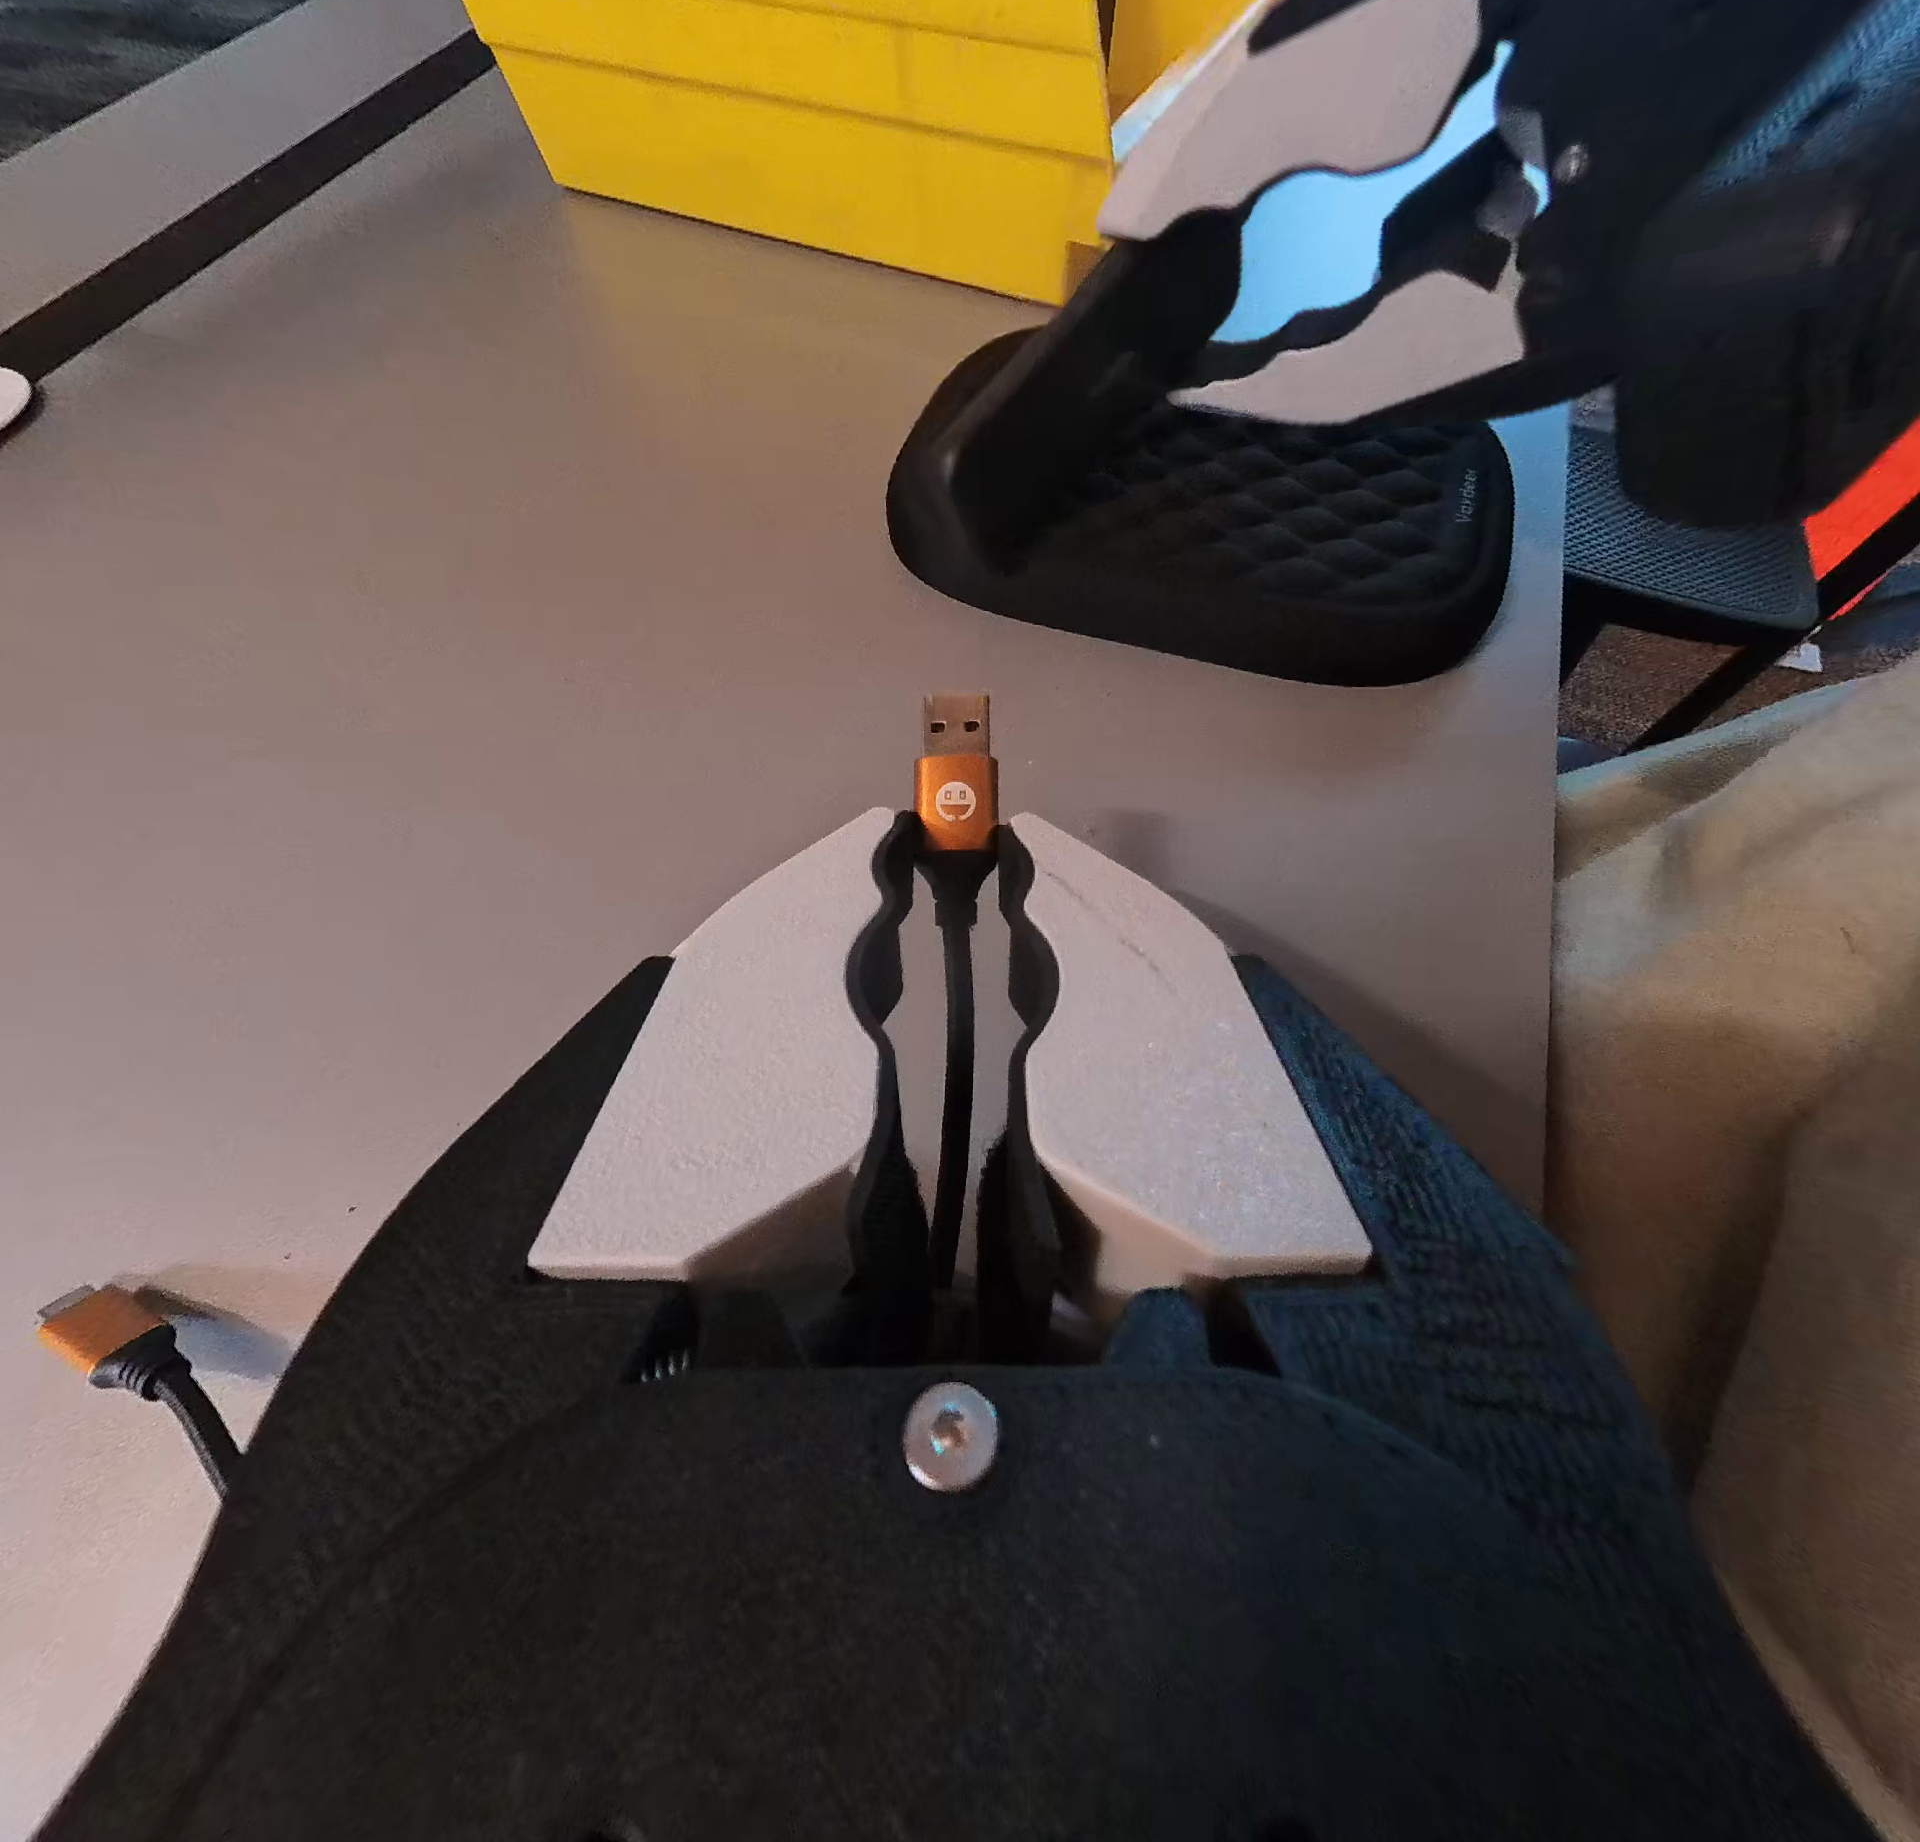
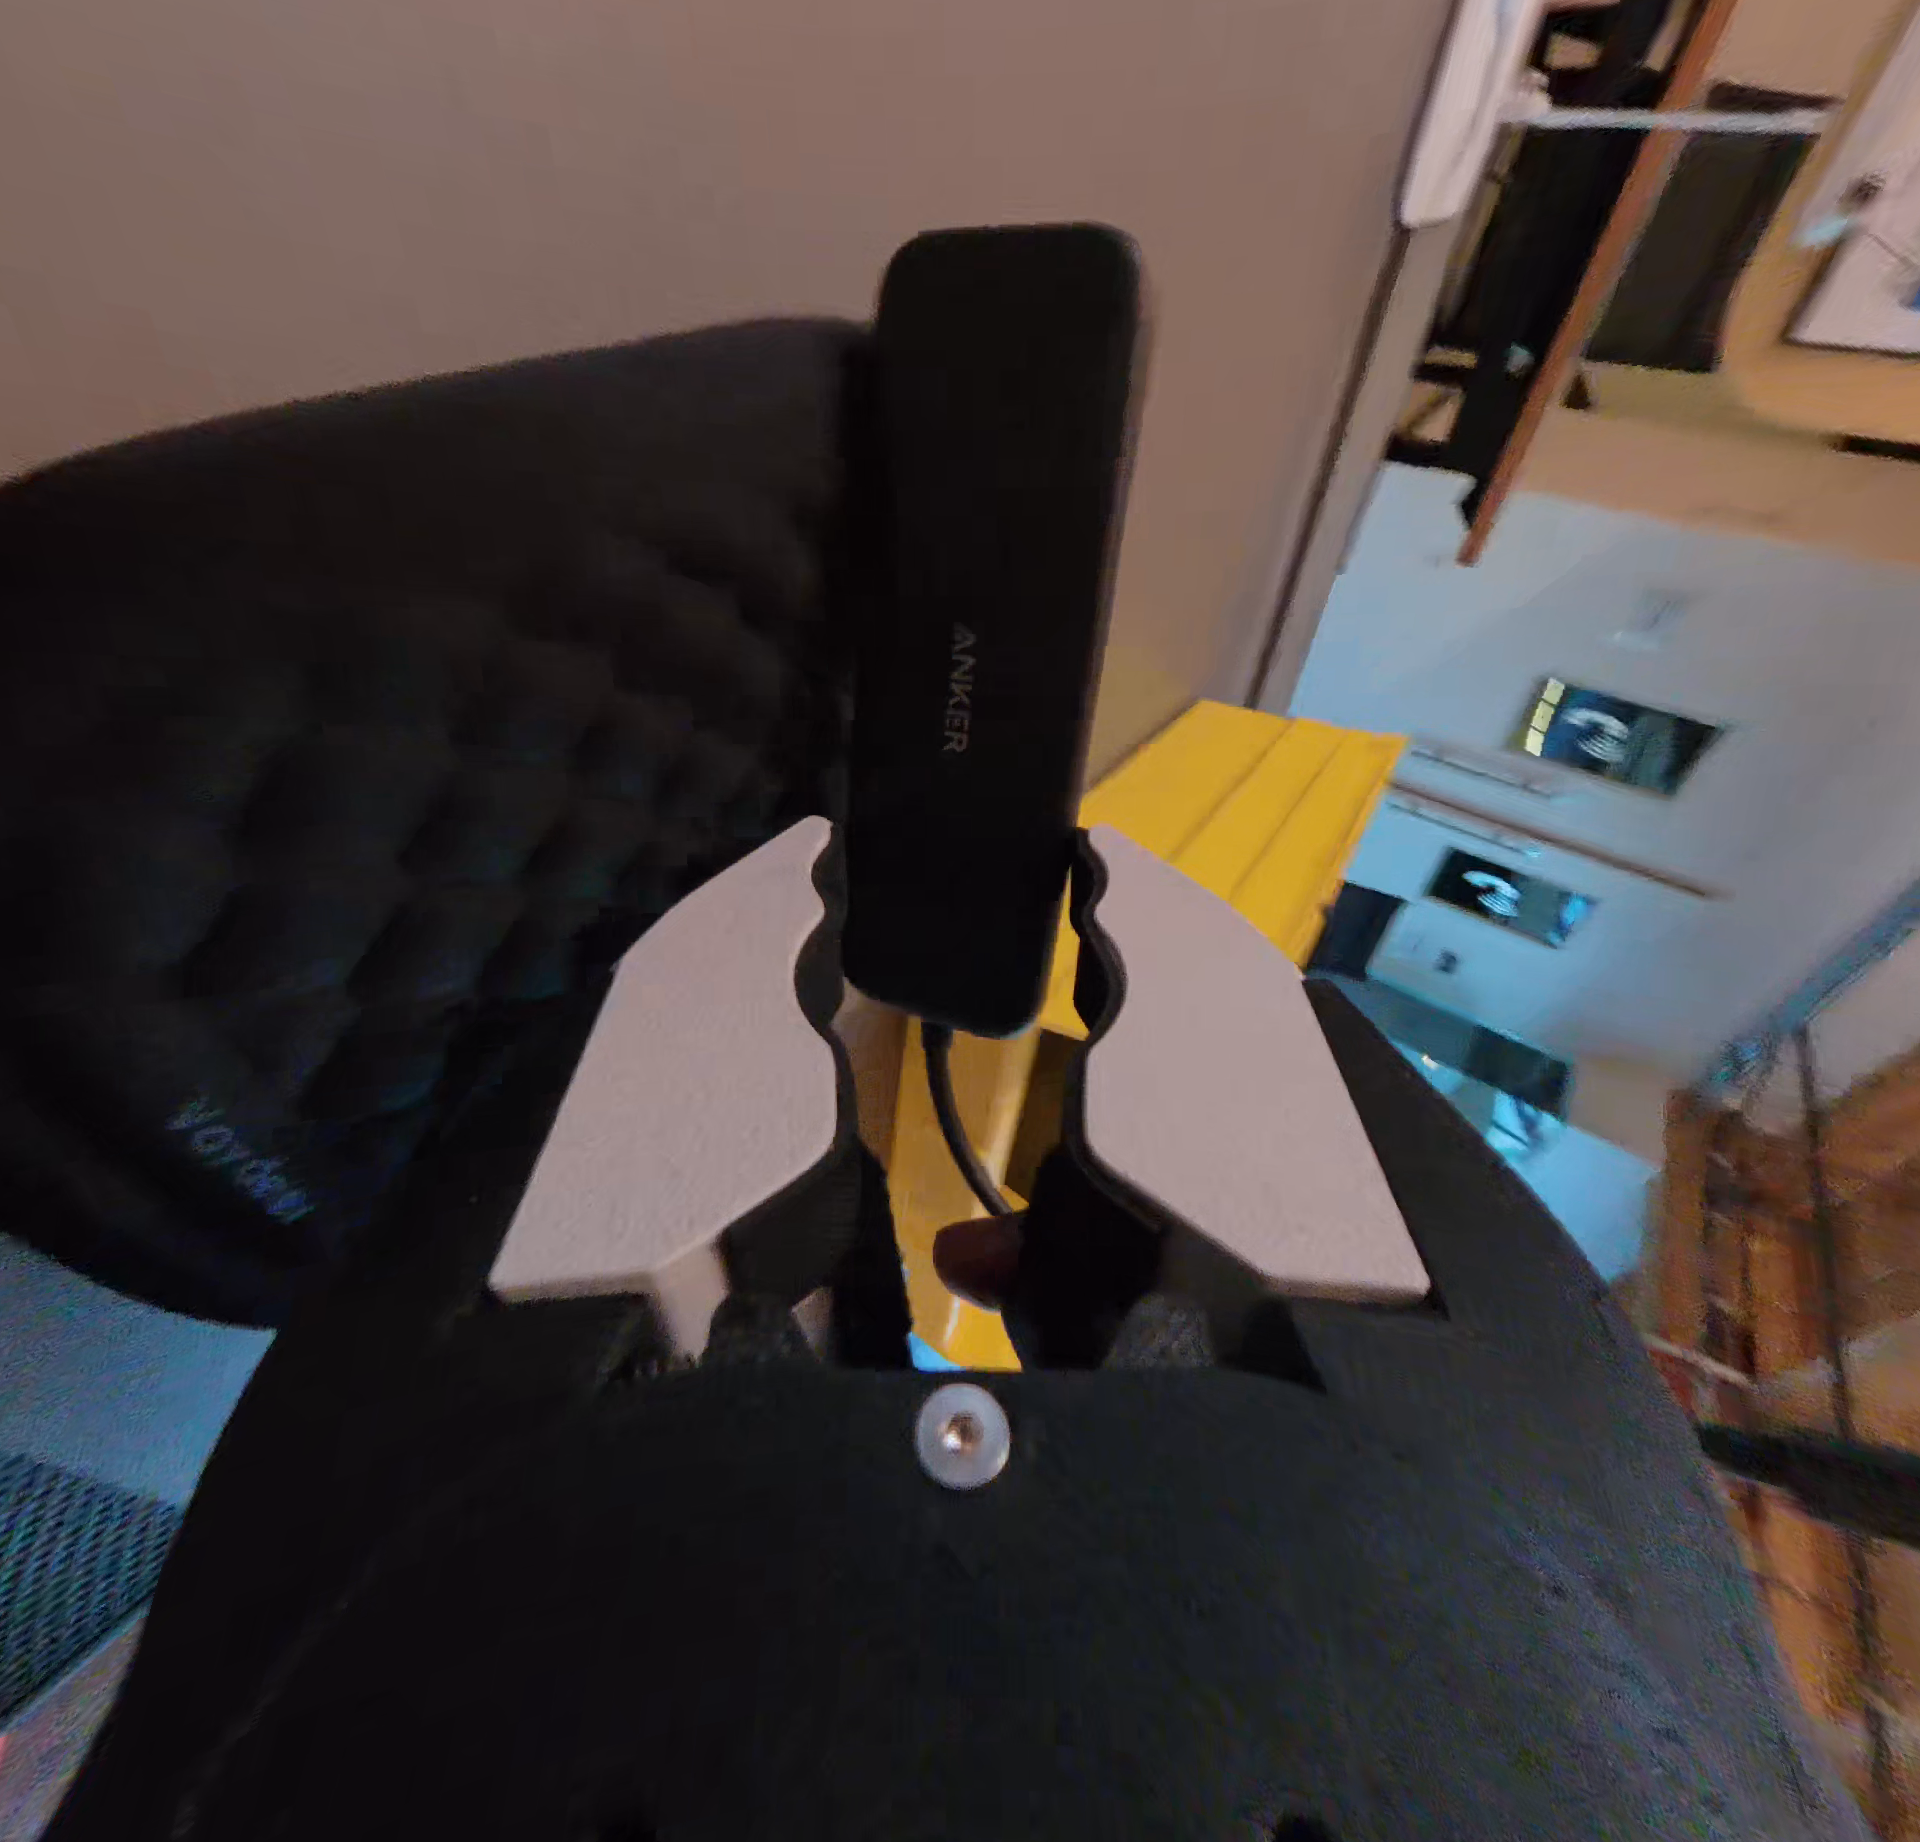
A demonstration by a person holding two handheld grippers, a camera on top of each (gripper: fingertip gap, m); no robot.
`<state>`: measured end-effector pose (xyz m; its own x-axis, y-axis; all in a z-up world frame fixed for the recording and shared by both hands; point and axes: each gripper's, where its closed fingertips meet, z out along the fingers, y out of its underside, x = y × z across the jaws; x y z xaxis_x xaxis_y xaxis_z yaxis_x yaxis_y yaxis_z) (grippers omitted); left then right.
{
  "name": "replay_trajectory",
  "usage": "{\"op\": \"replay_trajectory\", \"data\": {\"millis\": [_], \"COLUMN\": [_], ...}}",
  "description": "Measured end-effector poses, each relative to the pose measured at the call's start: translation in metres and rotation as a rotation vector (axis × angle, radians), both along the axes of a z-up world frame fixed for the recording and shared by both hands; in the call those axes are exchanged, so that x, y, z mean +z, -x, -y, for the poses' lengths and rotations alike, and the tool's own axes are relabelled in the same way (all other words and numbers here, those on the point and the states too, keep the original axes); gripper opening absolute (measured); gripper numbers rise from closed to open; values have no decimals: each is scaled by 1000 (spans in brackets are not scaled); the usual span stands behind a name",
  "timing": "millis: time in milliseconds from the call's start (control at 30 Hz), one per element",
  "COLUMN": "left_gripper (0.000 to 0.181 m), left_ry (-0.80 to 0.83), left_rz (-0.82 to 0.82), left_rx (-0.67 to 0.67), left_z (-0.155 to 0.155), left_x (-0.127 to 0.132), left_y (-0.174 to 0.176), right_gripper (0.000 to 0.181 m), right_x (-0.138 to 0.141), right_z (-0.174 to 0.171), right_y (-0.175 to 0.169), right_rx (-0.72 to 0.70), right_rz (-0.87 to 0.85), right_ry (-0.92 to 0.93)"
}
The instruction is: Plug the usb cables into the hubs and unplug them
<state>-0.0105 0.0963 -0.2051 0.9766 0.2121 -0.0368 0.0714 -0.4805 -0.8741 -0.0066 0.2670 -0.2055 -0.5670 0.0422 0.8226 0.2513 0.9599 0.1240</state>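
Count: two grippers, two orange USB plugs, one black hub, one black quilted pad, one yellow bin, one grey table.

My left gripper (image 1: 956,824) is clenched on the first USB plug (image 1: 956,790). Its orange shell sits between the fingertips, the metal end projecting past them toward the far side, clear of the table (image 1: 520,597). Its black cable (image 1: 954,1065) runs back down the gap between the fingers.

The second USB plug (image 1: 99,1325) lies on the table at near left, beside the left gripper's body, ungripped.

My right gripper (image 2: 956,847) is clenched on the hub (image 2: 987,597). The fingertips grip the hub's near portion; most of its length extends beyond them. A thin black lead (image 2: 951,1106) leaves the hub's near end between the fingers. In the left wrist view the hub (image 1: 1101,390) is at far right, over the pad (image 1: 1247,545), well apart from the held plug.

The yellow bin (image 1: 831,109) stands at the far side of the table, just beyond the pad.
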Motion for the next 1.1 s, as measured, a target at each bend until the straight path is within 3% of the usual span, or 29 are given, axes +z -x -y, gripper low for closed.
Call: {"op": "replay_trajectory", "data": {"millis": [300,433,600,733,800,967,1100], "left_gripper": [15,15,15,15,15,15,15], "left_ry": [18,23,7,-13,-21,-47,-22], "left_rz": [-16,-24,-14,1,9,-36,-152], "left_rx": [0,-1,-3,-5,-4,14,47], "left_z": [-1,-1,0,0,1,2,1], "left_x": [-2,-2,-1,1,2,8,14], "left_y": [0,-1,0,0,1,5,10], "right_gripper": [28,24,19,13,13,12,12], "right_x": [-5,-8,-34,-33,-25,40,63], "right_z": [13,14,23,28,38,77,89], "right_y": [-22,-23,-30,-30,-25,-1,5], "right_rx": [-41,-64,-95,-99,-123,-188,-255], "right_rz": [382,566,835,910,905,927,1020], "right_ry": [374,386,381,432,642,1558,1981]}}
